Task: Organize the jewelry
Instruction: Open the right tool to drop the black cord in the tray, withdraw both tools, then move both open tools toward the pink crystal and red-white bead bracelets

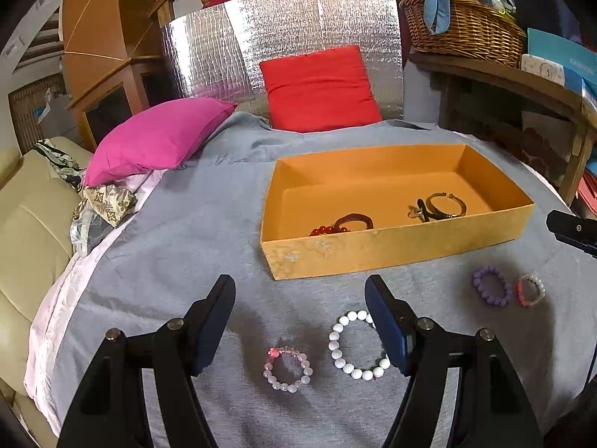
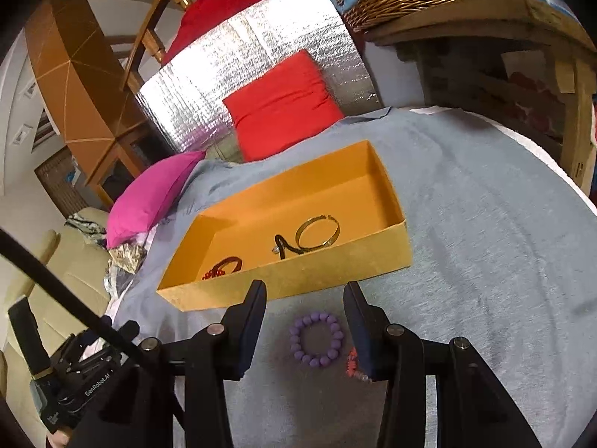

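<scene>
Orange box (image 1: pixel 391 250) on the grey cloth (image 1: pixel 168 261) holds bangles. Before it lie four loose bracelets. Left gripper (image 1: pixel 300 321) and right gripper (image 2: pixel 304 321) hang open, empty. The purple bracelet (image 2: pixel 317 339) and white bracelet (image 1: pixel 356 345) look light, limp, prone to roll; best pinched across one side of the bead ring.

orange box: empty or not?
Not empty. The orange box holds a gold bangle, a dark band and red beads.
</scene>
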`<action>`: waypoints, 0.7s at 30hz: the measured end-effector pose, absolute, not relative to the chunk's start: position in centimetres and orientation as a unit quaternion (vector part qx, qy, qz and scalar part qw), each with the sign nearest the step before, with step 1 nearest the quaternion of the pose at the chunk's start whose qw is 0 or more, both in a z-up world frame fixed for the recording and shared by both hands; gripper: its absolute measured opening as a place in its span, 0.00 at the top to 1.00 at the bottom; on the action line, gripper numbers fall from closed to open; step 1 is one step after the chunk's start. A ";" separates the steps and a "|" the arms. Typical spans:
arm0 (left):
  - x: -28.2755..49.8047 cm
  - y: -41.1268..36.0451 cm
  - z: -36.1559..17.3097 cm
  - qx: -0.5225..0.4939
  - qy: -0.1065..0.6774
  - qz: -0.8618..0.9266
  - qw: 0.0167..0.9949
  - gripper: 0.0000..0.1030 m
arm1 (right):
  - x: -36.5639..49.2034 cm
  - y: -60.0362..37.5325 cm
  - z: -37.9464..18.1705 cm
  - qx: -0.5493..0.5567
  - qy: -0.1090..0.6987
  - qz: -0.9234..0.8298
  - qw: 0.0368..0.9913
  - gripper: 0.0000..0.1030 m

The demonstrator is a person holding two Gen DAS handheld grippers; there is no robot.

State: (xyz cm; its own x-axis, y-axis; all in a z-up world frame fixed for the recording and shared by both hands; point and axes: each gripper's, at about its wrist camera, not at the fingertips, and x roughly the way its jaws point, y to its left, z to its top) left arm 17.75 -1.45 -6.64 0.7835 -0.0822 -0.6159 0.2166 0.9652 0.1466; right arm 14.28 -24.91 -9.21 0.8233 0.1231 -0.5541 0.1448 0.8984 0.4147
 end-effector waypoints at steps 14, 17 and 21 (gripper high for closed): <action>18.5 -1.7 -7.8 0.125 0.331 -0.076 0.932 0.29 | 14.8 -24.8 -10.4 0.230 0.328 0.016 0.916 0.55; 18.7 -1.9 -8.0 0.130 0.334 -0.076 0.930 0.29 | 14.8 -24.8 -10.4 0.229 0.332 0.018 0.915 0.55; 19.0 -2.1 -8.4 0.136 0.341 -0.077 0.927 0.29 | 14.7 -25.2 -10.5 0.232 0.338 0.019 0.912 0.55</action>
